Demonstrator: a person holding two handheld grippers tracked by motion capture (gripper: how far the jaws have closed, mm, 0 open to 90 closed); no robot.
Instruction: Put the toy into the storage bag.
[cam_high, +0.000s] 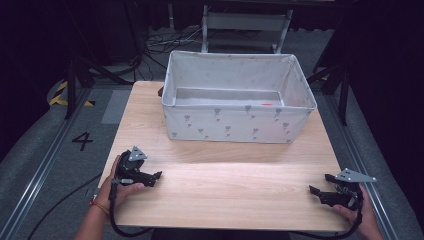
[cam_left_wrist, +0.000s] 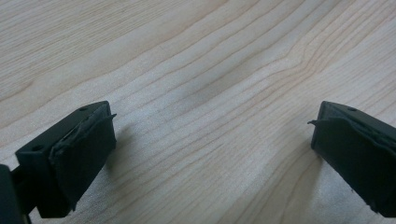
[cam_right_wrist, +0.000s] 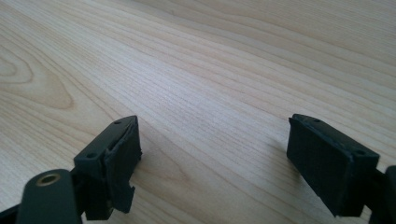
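Note:
On the light wooden table (cam_high: 225, 185), my left gripper (cam_high: 152, 177) rests near the front left corner, held by a hand, and points right. Its jaws stand wide apart over bare wood in the left gripper view (cam_left_wrist: 212, 135), with nothing between them. My right gripper (cam_high: 320, 189) lies near the front right corner, pointing left. It too is open, over bare wood in the right gripper view (cam_right_wrist: 212, 144). A white fabric bin (cam_high: 235, 125) with a grey print stands at the back of the table; a small red thing (cam_high: 267, 104) lies inside it.
Beyond the table are a white chair frame (cam_high: 245, 25), loose cables (cam_high: 165, 42) on the floor, and dark stand legs on both sides. A floor mark "4" (cam_high: 82, 141) sits left of the table. A small dark object (cam_high: 161, 92) peeks out by the bin's back left corner.

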